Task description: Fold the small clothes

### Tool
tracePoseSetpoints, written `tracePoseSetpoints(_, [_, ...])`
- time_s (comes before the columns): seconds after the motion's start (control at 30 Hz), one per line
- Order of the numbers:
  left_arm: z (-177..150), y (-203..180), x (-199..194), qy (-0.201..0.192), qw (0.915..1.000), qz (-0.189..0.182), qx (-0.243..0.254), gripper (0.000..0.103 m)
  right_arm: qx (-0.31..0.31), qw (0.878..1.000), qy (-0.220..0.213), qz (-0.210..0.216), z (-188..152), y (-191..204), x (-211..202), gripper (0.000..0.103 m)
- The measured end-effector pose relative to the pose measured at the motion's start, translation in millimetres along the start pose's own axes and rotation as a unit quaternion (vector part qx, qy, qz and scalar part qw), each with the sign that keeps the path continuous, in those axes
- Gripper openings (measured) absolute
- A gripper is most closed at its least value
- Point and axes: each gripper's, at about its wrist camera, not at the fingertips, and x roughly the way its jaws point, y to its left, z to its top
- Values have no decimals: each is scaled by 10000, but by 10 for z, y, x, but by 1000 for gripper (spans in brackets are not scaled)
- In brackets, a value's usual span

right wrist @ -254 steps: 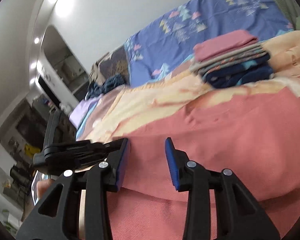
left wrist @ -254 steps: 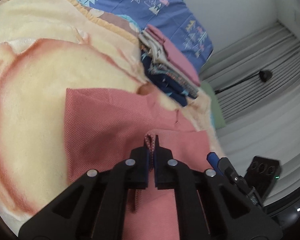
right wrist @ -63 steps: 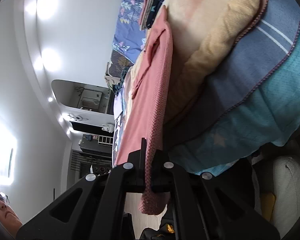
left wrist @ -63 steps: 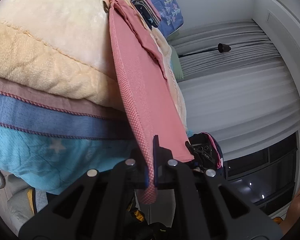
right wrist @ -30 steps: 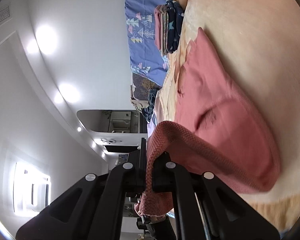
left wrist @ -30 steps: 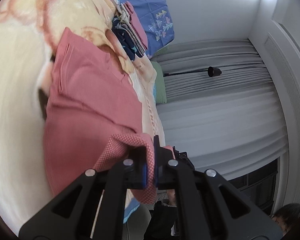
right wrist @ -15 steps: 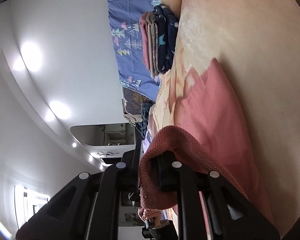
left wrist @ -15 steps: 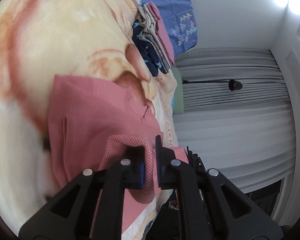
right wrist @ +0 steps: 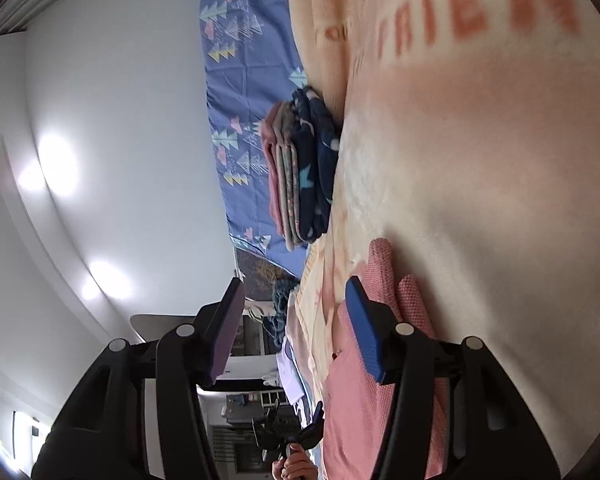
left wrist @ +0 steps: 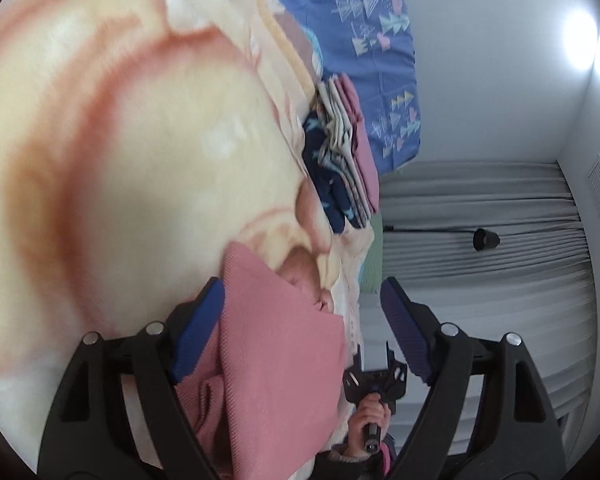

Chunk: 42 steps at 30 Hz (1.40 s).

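A pink knit garment (left wrist: 276,340) lies folded over on the cream blanket (left wrist: 140,160), just under my left gripper (left wrist: 304,332), which is open with the cloth between its spread fingers. In the right wrist view the same garment (right wrist: 376,404) lies beneath my right gripper (right wrist: 296,328), also open and empty. The other hand-held gripper (left wrist: 376,384) shows past the garment's far edge.
A stack of folded clothes (left wrist: 340,160), navy below and pink on top, sits farther along the blanket, also in the right wrist view (right wrist: 300,172). A blue patterned sheet (left wrist: 364,40) lies beyond. Grey curtains (left wrist: 480,280) and white walls surround the bed.
Both grippers were shut on the garment's edge half a second ago; both have now opened and let the folded-over edge drop onto the garment.
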Motion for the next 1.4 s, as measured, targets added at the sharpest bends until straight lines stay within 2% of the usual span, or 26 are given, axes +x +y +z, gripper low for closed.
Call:
tracePoseSetpoints(0.1, [-121,-123,-170,-181,9996,87,198,81,-298,9993,63,-195,-141,79,-139,53])
tracePoseSetpoints(0.2, [-400,-330,-286,-206,9969,248,712,79,-783,9957,269,-423,-353,217,-265,53])
tracePoseSetpoints(0.27, [-623,-459,-326,-170,9934,375,1075,78,-1253,9891,398,-659,-552,332,-360,52])
tracePoseSetpoints(0.3, [-746,-522,-342,-138,9907,455,1275,71,-1455,9855,425,-763,-641,376,-402,51])
tracePoseSetpoints(0.33, [-850,-574,-356,-121,9879,529,1452,61,-1694,9806,462,-876,-759,426,-458,46])
tracePoseSetpoints(0.37, [-919,-600,-369,-139,9860,570,1558,55,-1801,9779,495,-940,-828,440,-477,41])
tracePoseSetpoints(0.43, [-1002,-608,-436,-267,9853,575,1586,32,-1953,9740,568,-996,-983,451,-547,35])
tracePoseSetpoints(0.5, [-1029,-565,-520,-444,9858,649,1481,20,-2030,9718,616,-1033,-1079,428,-587,32])
tracePoseSetpoints(0.53, [-1044,-543,-558,-481,9860,672,1446,18,-2057,9710,597,-1066,-1116,407,-618,32])
tracePoseSetpoints(0.7, [-1210,-543,-549,-372,9834,758,1605,15,-2196,9649,529,-1342,-1226,316,-655,32])
tracePoseSetpoints(0.87, [-1326,-588,-222,-334,9732,1093,1993,15,-2528,9532,268,-1639,-1217,373,-469,27])
tracePoseSetpoints(0.9, [-1329,-573,-123,-417,9686,1279,2092,15,-2588,9502,196,-1725,-1201,382,-409,27])
tracePoseSetpoints(0.97, [-1341,-500,1,-628,9541,1858,2264,15,-2678,9437,13,-1941,-1145,340,-279,27])
tracePoseSetpoints(1.0, [-1343,-398,47,-736,9454,2263,2227,15,-2674,9402,-31,-2111,-1113,283,-224,27])
tracePoseSetpoints(1.03, [-1343,-269,64,-803,9405,2526,2126,13,-2680,9355,-57,-2302,-1084,211,-178,27])
tracePoseSetpoints(1.1, [-1378,-15,23,-918,9426,2449,2079,3,-2645,9263,-114,-2680,-1031,-12,-128,23])
tracePoseSetpoints(1.13, [-1409,40,-15,-993,9428,2338,2160,3,-2671,9250,-99,-2700,-1019,-110,-123,15])
tracePoseSetpoints(1.17, [-1430,50,-38,-1024,9412,2328,2226,3,-2694,9272,-110,-2600,-999,-207,-139,10])
tracePoseSetpoints(1.2, [-1444,27,-53,-1055,9378,2391,2285,3,-2534,9384,-113,-2348,-954,-287,-188,9])
tracePoseSetpoints(1.27, [-1473,0,-30,-1101,9309,2530,2395,3,-2234,9520,-75,-2091,-881,-334,-256,6])
tracePoseSetpoints(1.33, [-1493,-27,-29,-1171,9237,2661,2495,3,-2256,9519,-43,-2075,-879,-333,-272,6])
tracePoseSetpoints(1.4, [-1535,-59,-43,-1289,9161,2800,2564,3,-2427,9458,-68,-2155,-927,-293,-279,6])
